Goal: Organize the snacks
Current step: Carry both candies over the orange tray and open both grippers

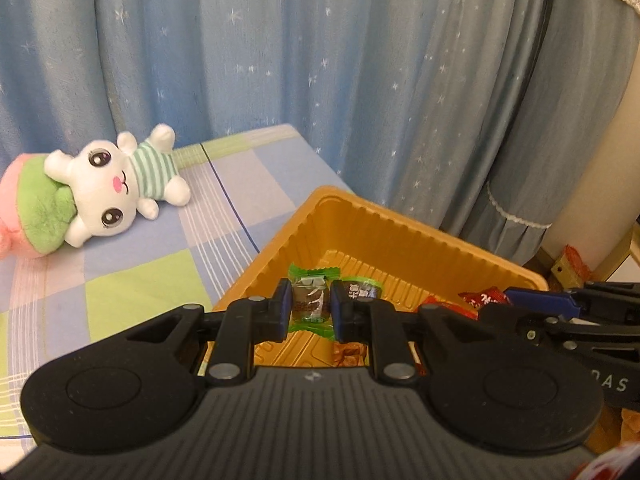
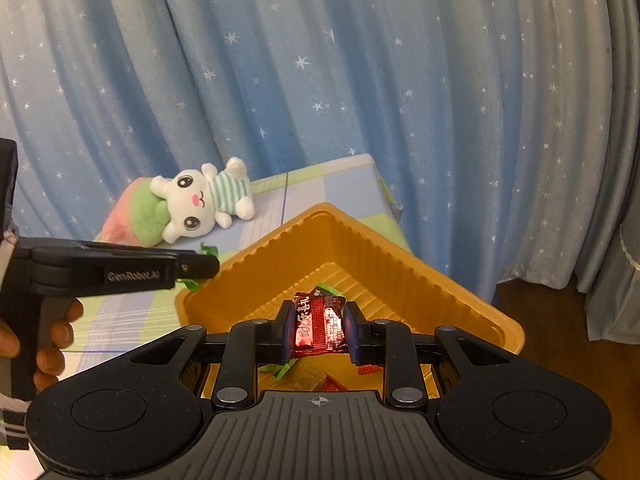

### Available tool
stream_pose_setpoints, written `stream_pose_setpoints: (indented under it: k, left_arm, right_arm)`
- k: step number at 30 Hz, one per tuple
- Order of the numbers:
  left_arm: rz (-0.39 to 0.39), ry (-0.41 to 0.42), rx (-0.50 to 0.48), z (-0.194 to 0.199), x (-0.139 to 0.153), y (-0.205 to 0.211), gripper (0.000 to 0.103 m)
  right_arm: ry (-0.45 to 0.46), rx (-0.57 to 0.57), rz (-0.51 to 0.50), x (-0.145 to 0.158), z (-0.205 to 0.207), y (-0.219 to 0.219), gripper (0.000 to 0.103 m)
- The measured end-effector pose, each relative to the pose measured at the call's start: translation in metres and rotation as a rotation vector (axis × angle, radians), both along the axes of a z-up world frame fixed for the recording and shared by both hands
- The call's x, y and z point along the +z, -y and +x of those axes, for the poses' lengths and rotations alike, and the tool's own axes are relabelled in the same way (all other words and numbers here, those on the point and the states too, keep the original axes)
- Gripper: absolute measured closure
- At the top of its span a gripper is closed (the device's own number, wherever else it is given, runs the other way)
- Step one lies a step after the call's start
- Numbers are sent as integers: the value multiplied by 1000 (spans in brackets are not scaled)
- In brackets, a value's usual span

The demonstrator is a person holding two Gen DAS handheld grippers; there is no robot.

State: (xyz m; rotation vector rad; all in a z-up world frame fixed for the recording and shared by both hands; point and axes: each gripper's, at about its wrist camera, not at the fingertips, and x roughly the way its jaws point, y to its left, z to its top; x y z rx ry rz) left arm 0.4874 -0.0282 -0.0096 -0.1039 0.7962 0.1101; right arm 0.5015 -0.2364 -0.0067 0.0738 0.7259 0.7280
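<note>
- Snacks go into the tray (image 2: 400, 256): placing step, I judge.
- Left gripper (image 1: 309, 307) pinches a green candy (image 1: 310, 300); right gripper (image 2: 319, 330) pinches a red candy (image 2: 319, 326).
- Next: lower over the tray floor, then release.

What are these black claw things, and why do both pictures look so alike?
Each is a hand-held tool with two fingers, one per hand, and each carries its own camera looking along the fingers. In the left view, the left tool pinches a green-wrapped candy. In the right view, the right tool pinches a red-wrapped candy. Both hover over an orange tray holding more sweets, on a checked cloth beside a plush rabbit.
</note>
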Motion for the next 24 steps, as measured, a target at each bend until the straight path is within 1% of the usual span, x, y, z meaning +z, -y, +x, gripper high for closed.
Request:
stream_pose_setpoints:
  k: [10,15,19,24]
  left_arm:
    - [-2,-65,2,21,-23,-2,85]
    - [-20,-65,-2,21,-22,-3,84]
    - [-24,-66,-3,19,-19,-3,79]
    - [-34,-59,4,13,-14,-6,77]
  right_arm:
    - [-40,-4,1,-13,13,-4,77]
    - [-47,-5,3,-14,17,-5,77]
    - [-50,-6,6,-14,20,-5,77]
    - [-56,-8,4,-15,24,-8,76]
